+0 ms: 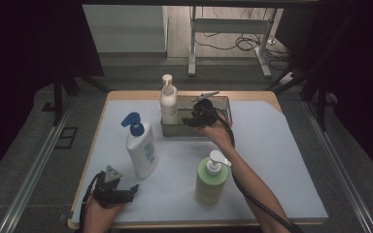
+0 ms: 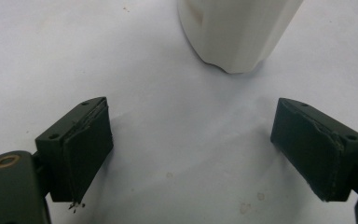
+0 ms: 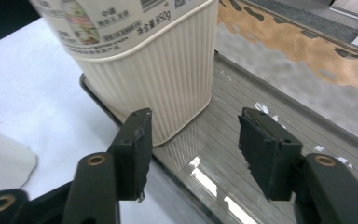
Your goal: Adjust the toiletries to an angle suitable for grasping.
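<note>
A cream pump bottle [image 1: 168, 103] stands upright in the left end of a metal tray [image 1: 223, 103] at the back of the table. My right gripper [image 1: 190, 118] hovers over the tray beside it, open, with nothing between its jaws. In the right gripper view the ribbed cream bottle [image 3: 154, 70] rises just ahead and to the left of the right gripper [image 3: 193, 144], above the tray's floor [image 3: 270, 93]. My left gripper [image 1: 131, 191] rests at the front left, open and empty. In the left gripper view the left gripper [image 2: 196, 140] faces the base of a white bottle [image 2: 237, 32].
A white bottle with a blue pump [image 1: 141, 148] stands left of centre on the pale table cover [image 1: 272, 145]. A green bottle with a white pump [image 1: 211, 182] stands near the front, close to my right forearm. The right gripper's cable trails along that arm.
</note>
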